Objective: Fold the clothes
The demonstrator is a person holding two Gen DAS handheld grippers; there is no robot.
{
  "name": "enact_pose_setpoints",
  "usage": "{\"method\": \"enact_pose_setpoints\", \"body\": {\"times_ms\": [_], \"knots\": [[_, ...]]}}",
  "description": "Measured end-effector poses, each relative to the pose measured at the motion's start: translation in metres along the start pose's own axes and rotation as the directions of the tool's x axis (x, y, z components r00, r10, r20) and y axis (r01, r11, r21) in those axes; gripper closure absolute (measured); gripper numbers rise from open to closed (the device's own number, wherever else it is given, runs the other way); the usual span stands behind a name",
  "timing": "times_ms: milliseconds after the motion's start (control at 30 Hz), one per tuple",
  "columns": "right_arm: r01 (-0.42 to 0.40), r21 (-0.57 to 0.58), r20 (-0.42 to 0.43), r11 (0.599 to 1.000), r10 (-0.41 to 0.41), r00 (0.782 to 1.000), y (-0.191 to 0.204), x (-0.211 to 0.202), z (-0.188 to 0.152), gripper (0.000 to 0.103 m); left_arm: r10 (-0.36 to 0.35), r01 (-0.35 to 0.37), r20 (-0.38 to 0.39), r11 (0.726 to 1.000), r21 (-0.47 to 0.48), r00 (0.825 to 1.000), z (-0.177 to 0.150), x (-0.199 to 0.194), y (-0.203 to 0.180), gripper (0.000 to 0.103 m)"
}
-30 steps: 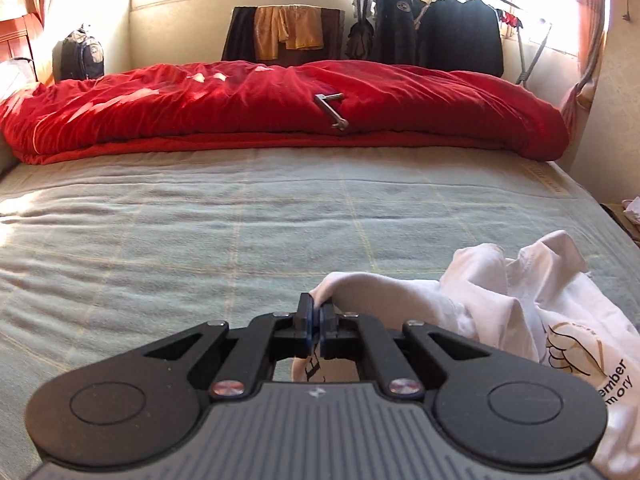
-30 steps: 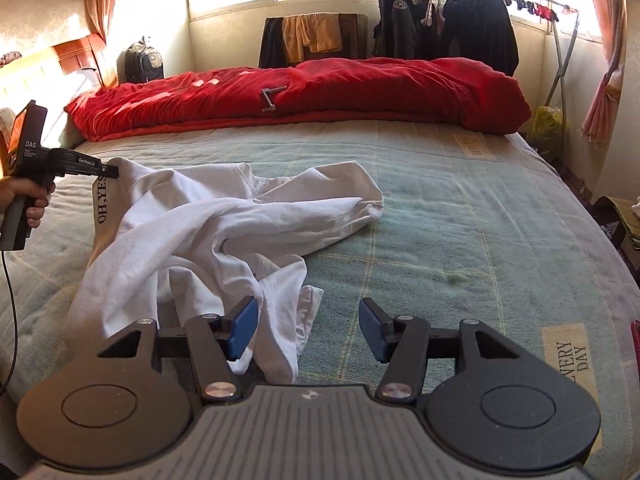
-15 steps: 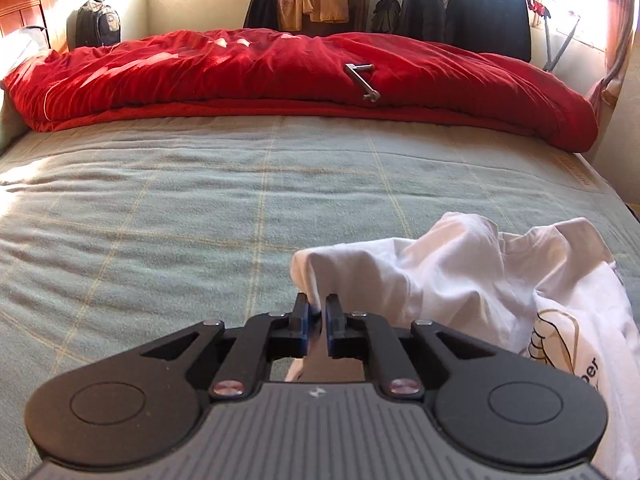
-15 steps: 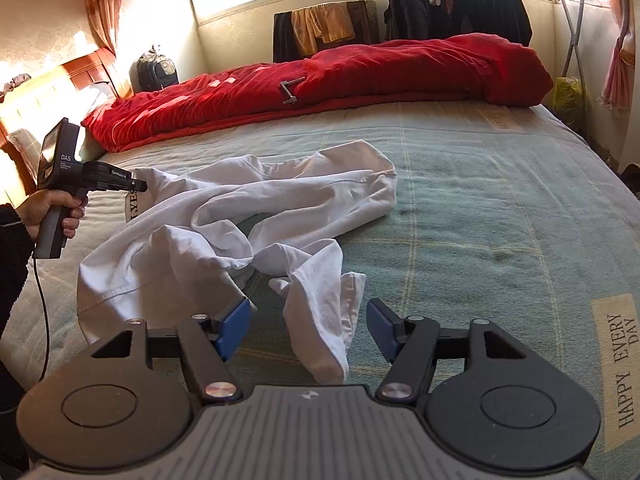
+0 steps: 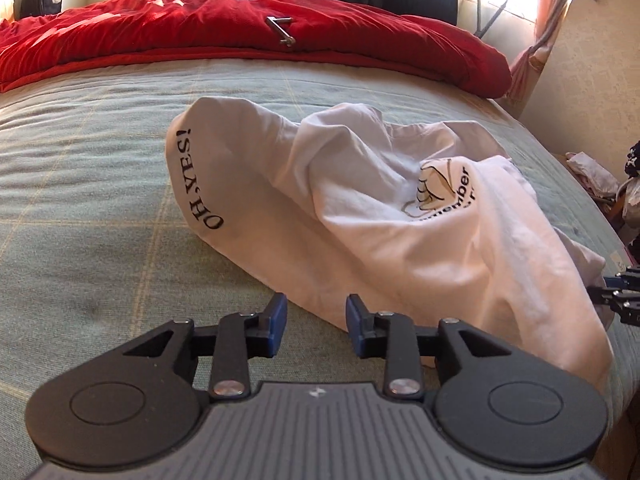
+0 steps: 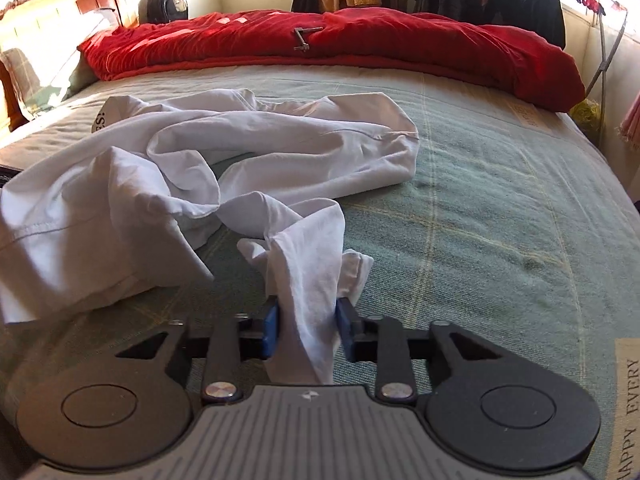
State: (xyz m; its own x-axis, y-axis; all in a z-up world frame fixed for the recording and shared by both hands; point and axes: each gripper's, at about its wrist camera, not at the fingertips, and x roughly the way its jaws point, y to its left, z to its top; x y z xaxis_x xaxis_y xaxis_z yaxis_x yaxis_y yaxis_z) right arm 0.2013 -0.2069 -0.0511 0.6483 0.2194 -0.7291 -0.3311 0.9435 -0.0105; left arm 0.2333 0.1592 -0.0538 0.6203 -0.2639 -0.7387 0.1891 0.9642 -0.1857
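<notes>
Our right fingers (image 6: pixel 306 330) are closing around a twisted corner of the white shirt (image 6: pixel 240 168), with cloth now between the blue pads (image 6: pixel 271 326), where a moment ago they stood wide with the cloth only hanging near them. Our left fingers (image 5: pixel 316 330) are opening; half a second ago they pinched the shirt's edge, and now nothing sits between them, the hem lying just ahead on the bed (image 5: pixel 92 184). The shirt has dropped from our left side and lies crumpled, its "OH YES!" print facing up. We judge the folding barely begun: the shirt needs spreading flat first. The red quilt (image 5: pixel 248 40) lies bunched beyond it.
</notes>
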Motion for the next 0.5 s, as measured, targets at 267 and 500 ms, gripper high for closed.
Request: {"method": "enact_pose_setpoints", "body": {"times_ms": [267, 500], "knots": [[0.355, -0.179, 0.055, 0.918, -0.351, 0.935, -0.047, -0.034, 0.009, 0.091, 0.003, -0.003, 0.004, 0.999, 0.037, 1.0, -0.005, -0.008, -0.011, 0.071], [0.563, -0.082, 0.063, 0.822, -0.559, 0.827, -0.126, -0.065, 0.014, 0.091, -0.003, 0.003, -0.006, 0.999, 0.046, 1.0, -0.006, -0.005, -0.018, 0.071]]}}
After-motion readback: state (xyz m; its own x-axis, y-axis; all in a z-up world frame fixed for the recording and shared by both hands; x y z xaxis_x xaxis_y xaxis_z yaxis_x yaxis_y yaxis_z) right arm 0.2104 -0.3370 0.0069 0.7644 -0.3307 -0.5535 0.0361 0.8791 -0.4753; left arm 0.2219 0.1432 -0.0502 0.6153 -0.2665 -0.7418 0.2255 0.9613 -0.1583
